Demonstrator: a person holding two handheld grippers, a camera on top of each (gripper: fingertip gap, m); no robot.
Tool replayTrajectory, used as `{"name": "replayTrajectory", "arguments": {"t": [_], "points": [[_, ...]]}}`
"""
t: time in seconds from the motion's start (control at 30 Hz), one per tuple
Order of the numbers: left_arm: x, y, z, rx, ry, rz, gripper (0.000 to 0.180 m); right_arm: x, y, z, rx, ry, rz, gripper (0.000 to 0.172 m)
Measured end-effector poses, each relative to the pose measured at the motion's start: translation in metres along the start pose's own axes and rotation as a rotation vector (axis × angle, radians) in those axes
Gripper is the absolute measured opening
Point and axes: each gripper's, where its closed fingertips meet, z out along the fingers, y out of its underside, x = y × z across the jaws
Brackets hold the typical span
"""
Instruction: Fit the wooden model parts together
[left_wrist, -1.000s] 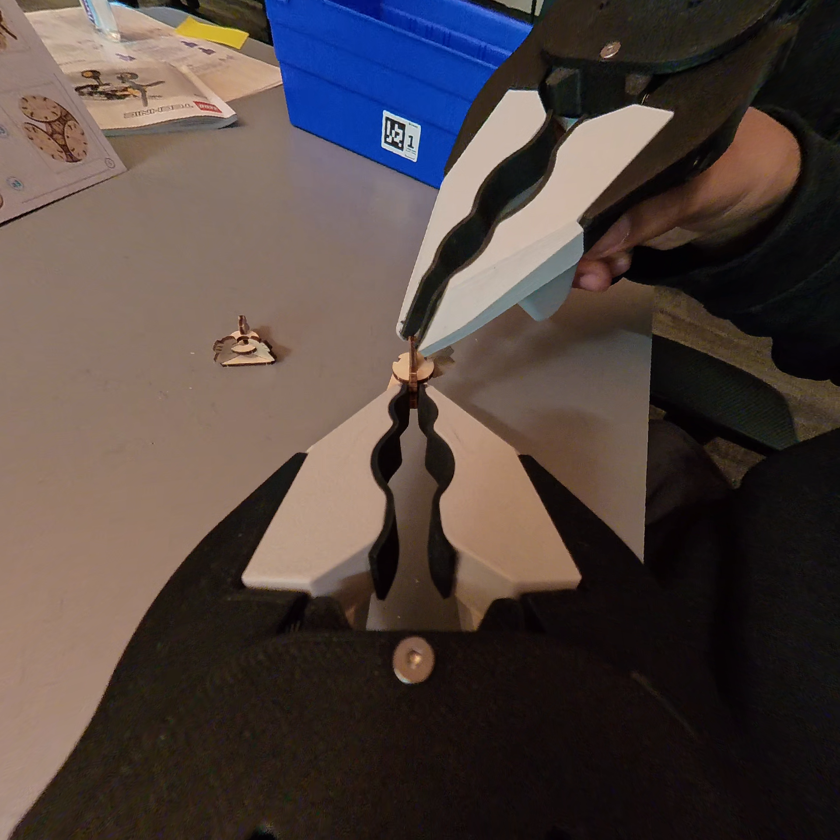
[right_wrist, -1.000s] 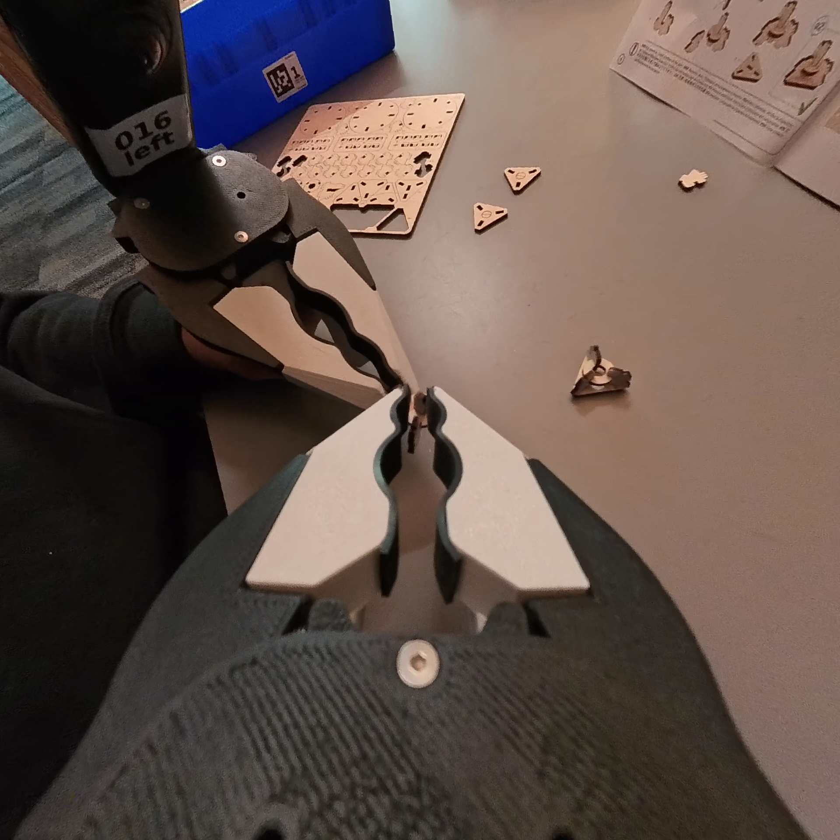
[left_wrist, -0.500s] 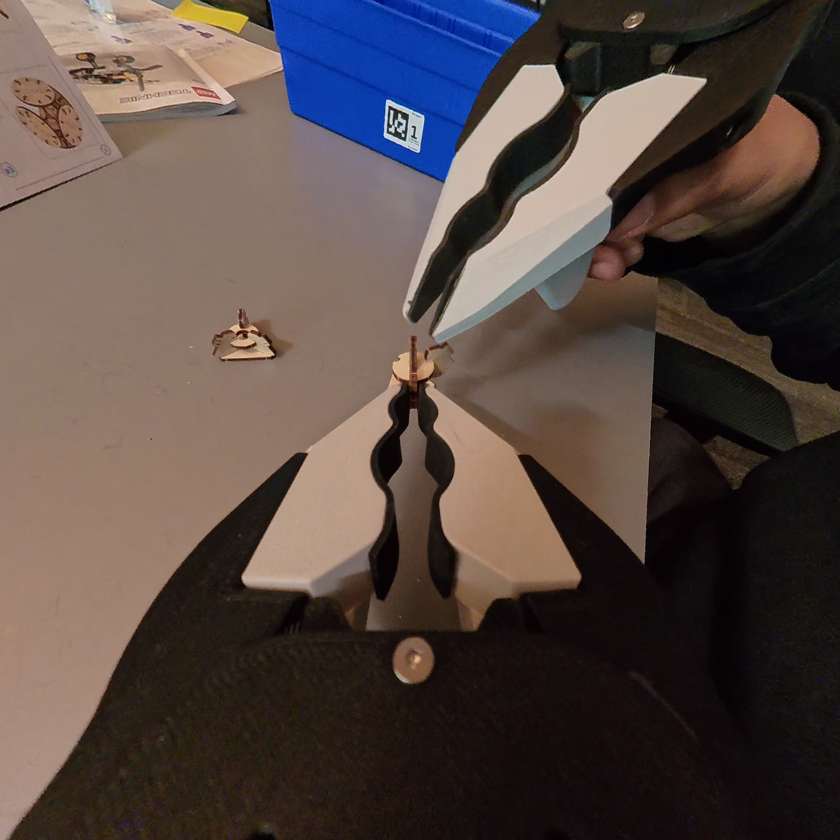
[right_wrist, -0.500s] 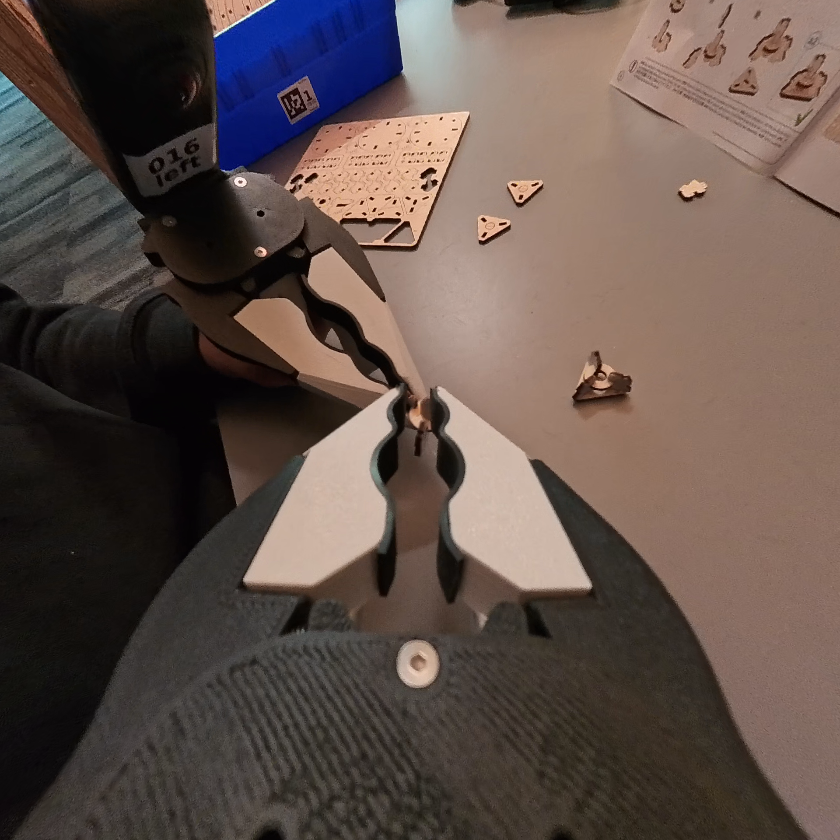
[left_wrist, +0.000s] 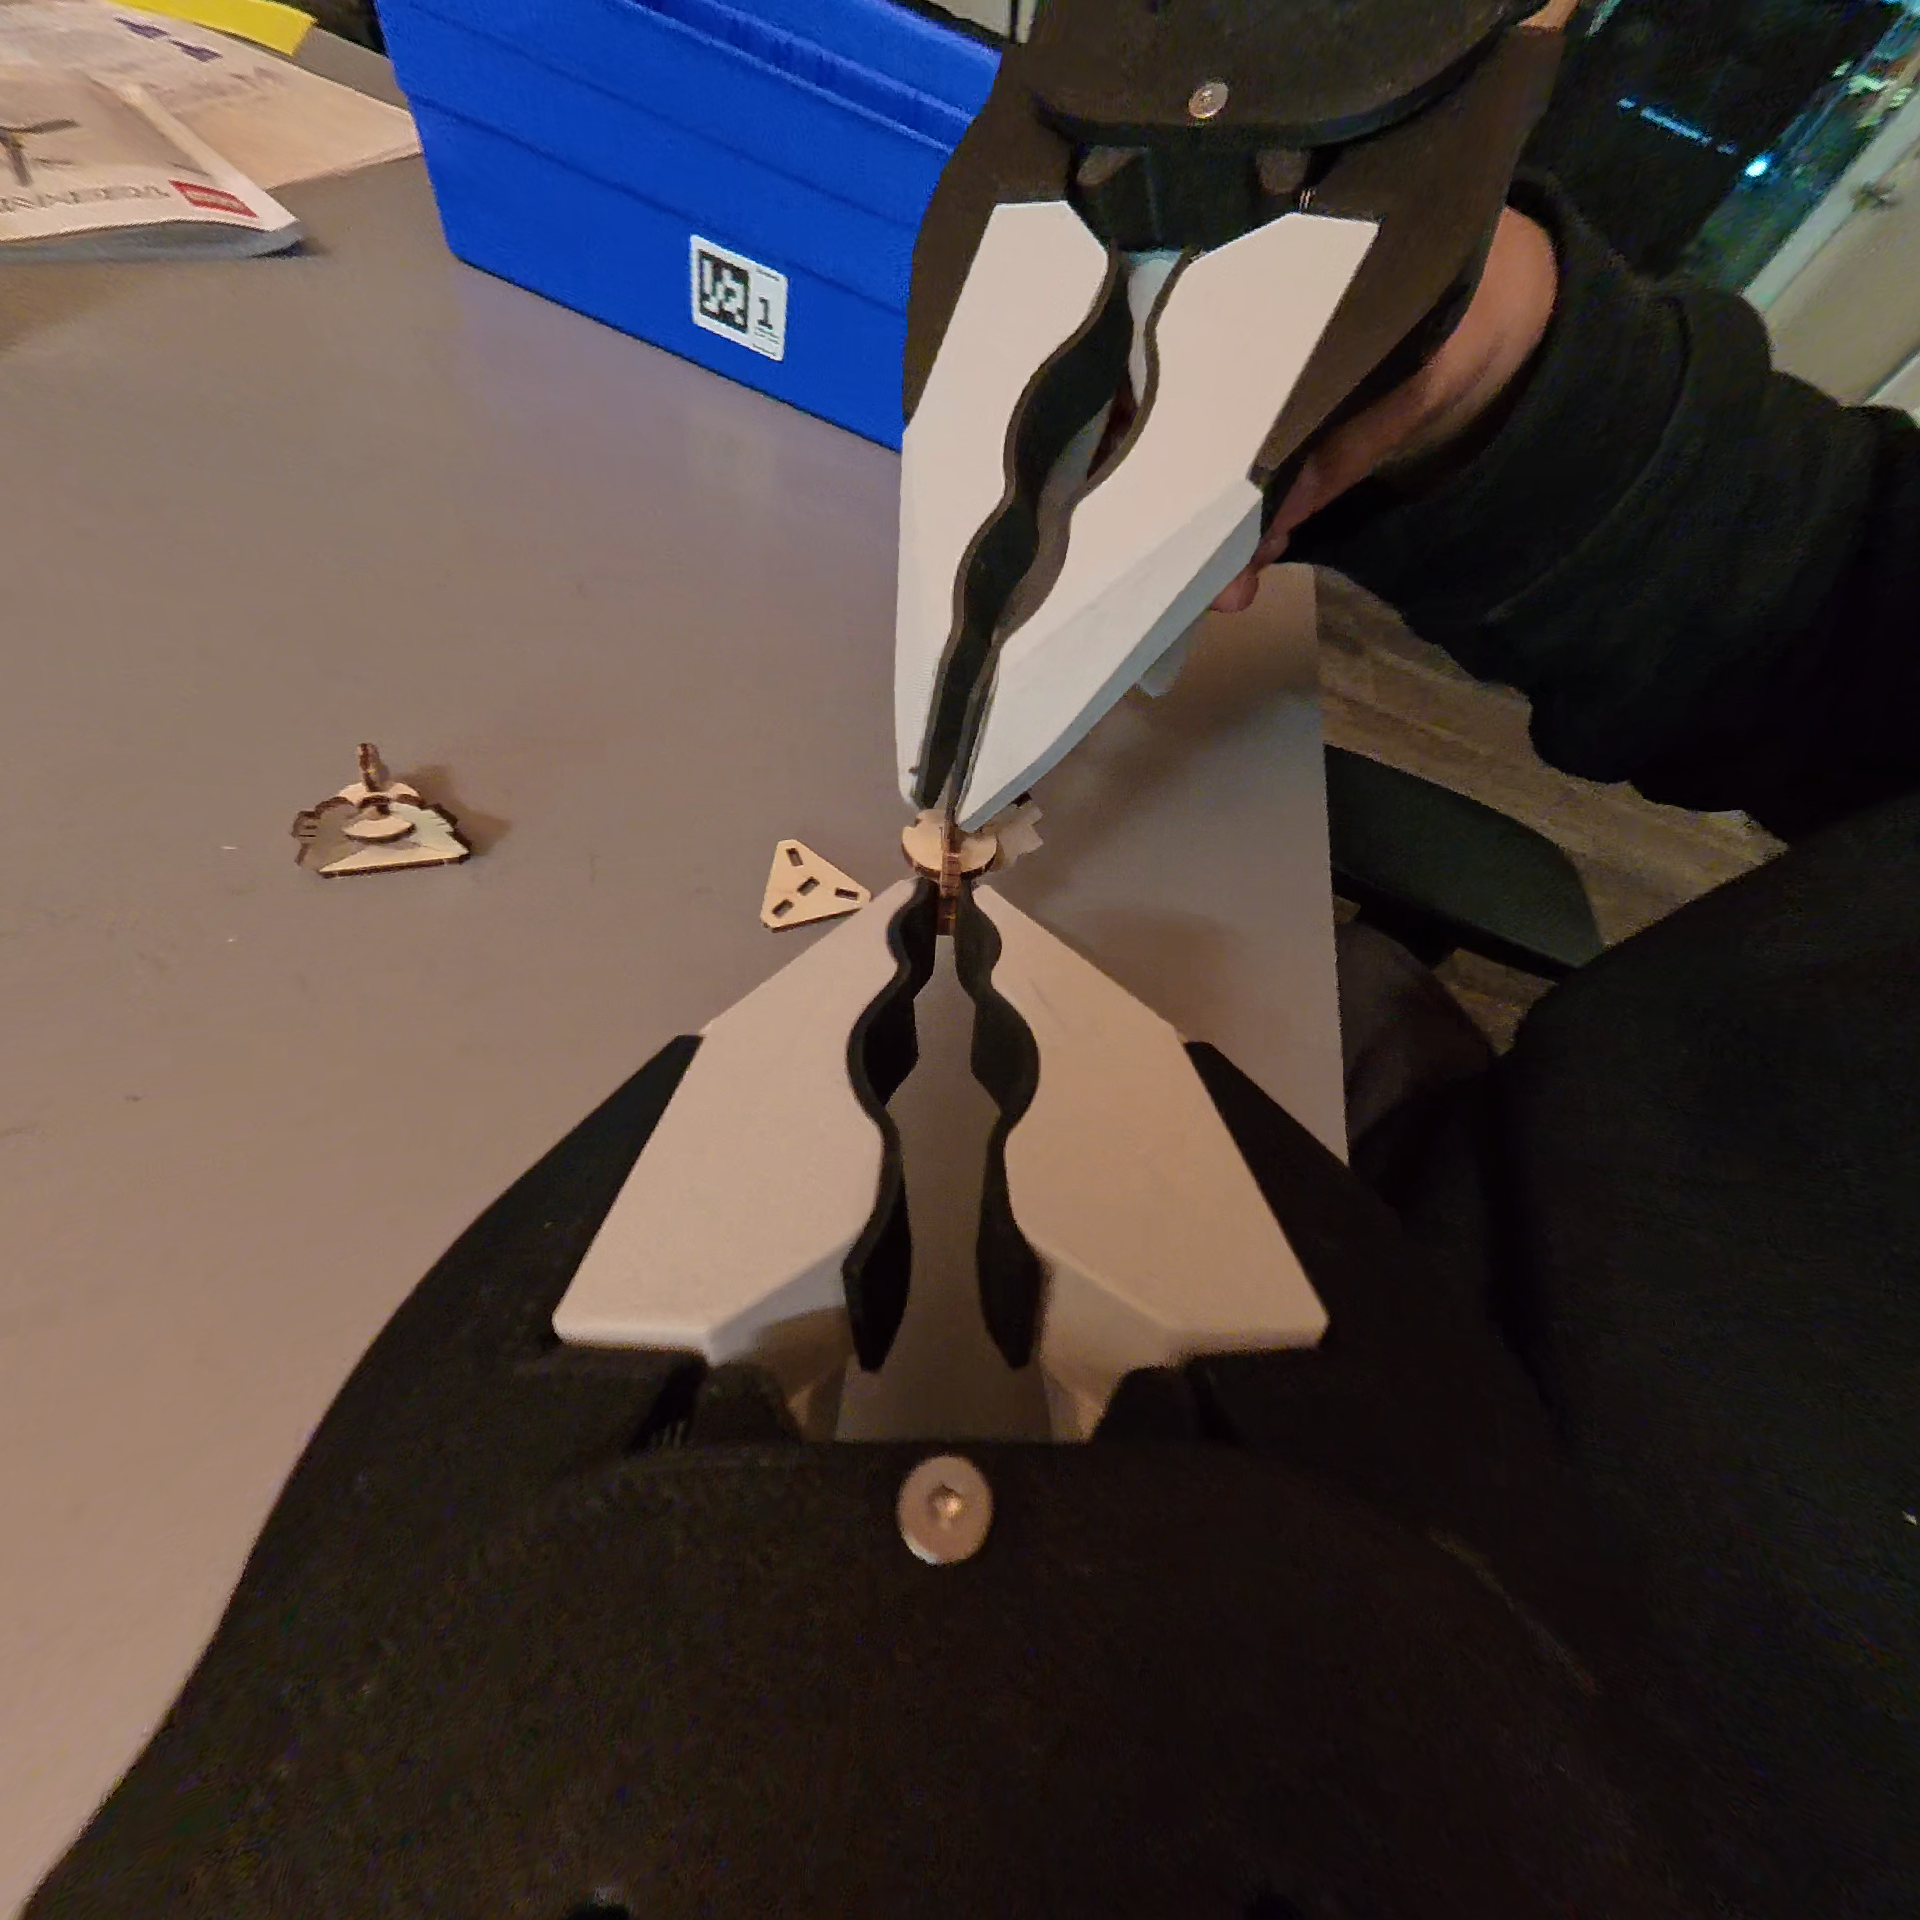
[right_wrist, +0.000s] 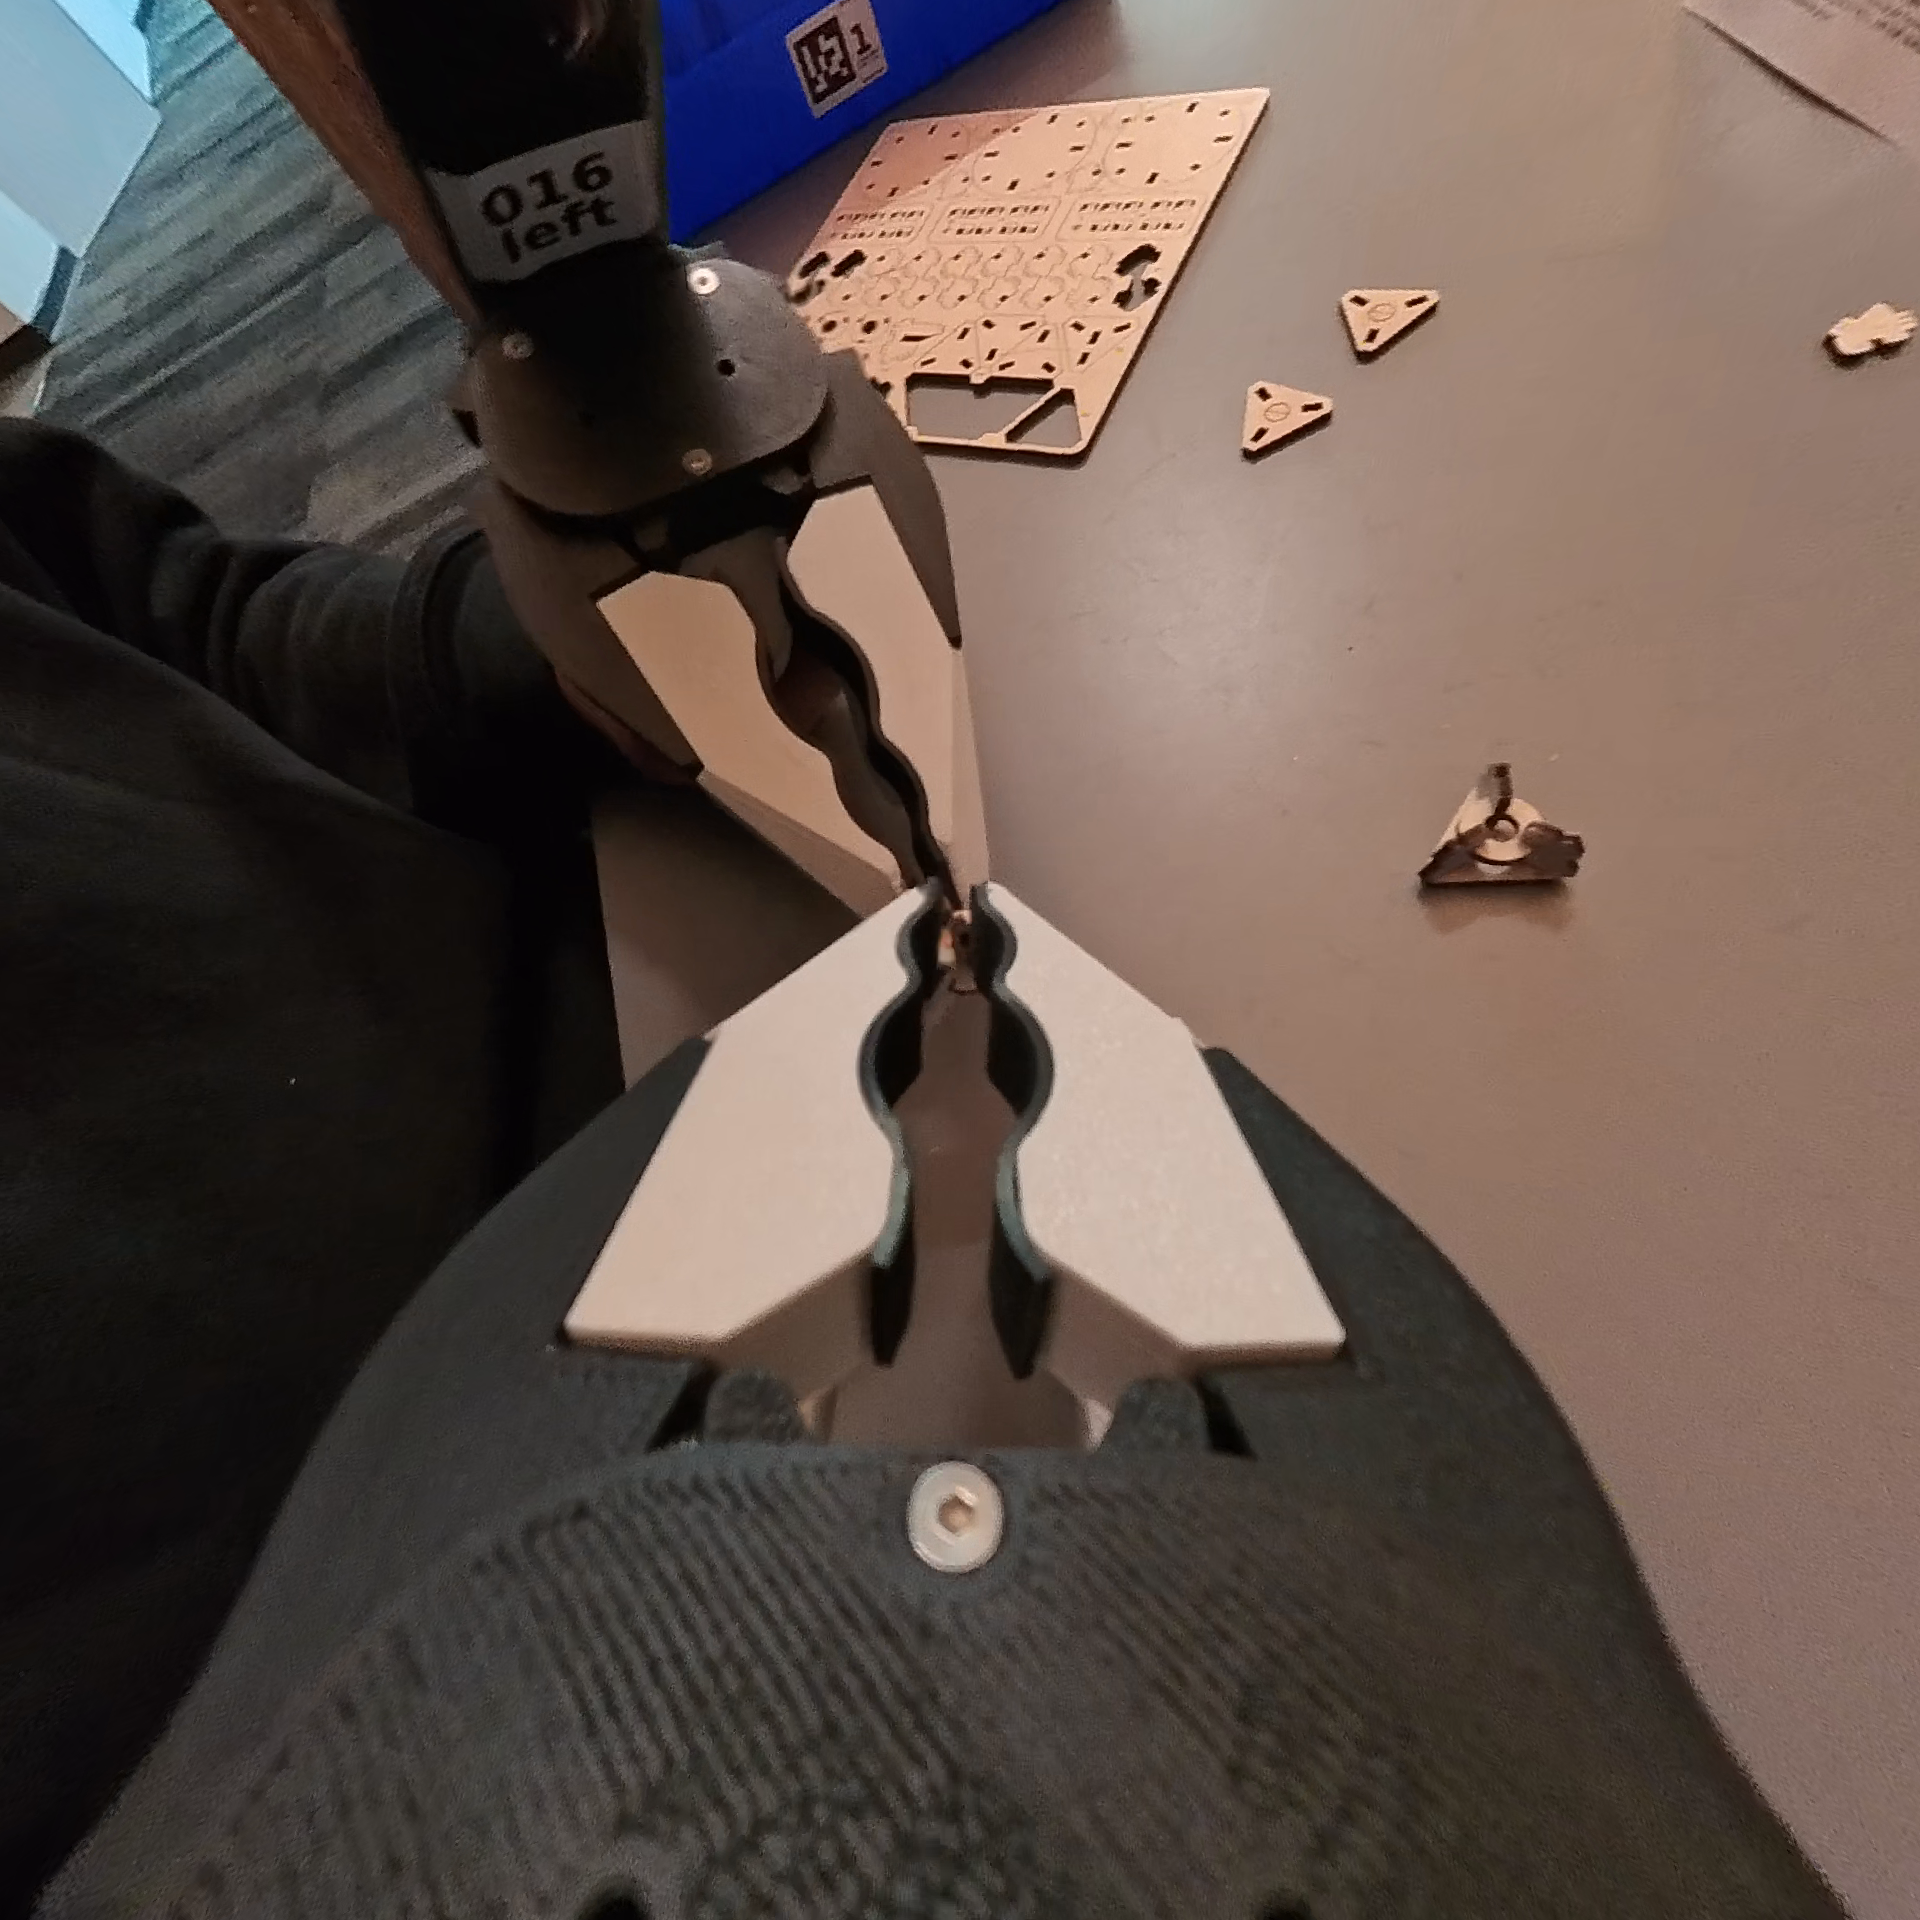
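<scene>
Compared with half a second ago, the right gripper (left_wrist: 940, 805) has come back down onto the small wooden assembly (left_wrist: 948, 850) and narrowed its fingers, which had stood apart and clear above it. A loose wooden triangle (left_wrist: 805, 885) with slots, hidden earlier, now shows on the table (left_wrist: 520, 582) just left of the left gripper (left_wrist: 943, 904).

The left gripper's tips are pressed together on the thin upright wooden strip that runs through the assembly's round disc, so the disc sits just beyond its fingertips. From above, the right gripper's tips pinch the top end of that same strip; from the right wrist view the piece (right_wrist: 958, 940) lies between its own nearly closed tips, with the left gripper's tips (right_wrist: 930, 883) touching it from the far side. A pale toothed part of the assembly juts out to the right of the disc.

Well to the left on the table lies a finished triangular wooden model (left_wrist: 376, 826) with a peg standing on it. Beyond it stand a blue bin (left_wrist: 665, 156) with a square marker label and an instruction booklet (left_wrist: 135, 177). The right wrist view also shows a punched wooden parts sheet (right_wrist: 1039, 270), two more small triangles (right_wrist: 1283, 418) and a small lobed wooden piece (right_wrist: 1875, 330).
</scene>
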Motion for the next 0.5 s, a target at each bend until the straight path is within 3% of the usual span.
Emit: {"name": "replayTrajectory", "arguments": {"t": [0.5], "points": [[0.010,-0.005,-0.004,0.046,0.112,-0.037,0.001,-0.007,0.004,-0.007,0.009,-0.092,-0.006,0.002]]}}
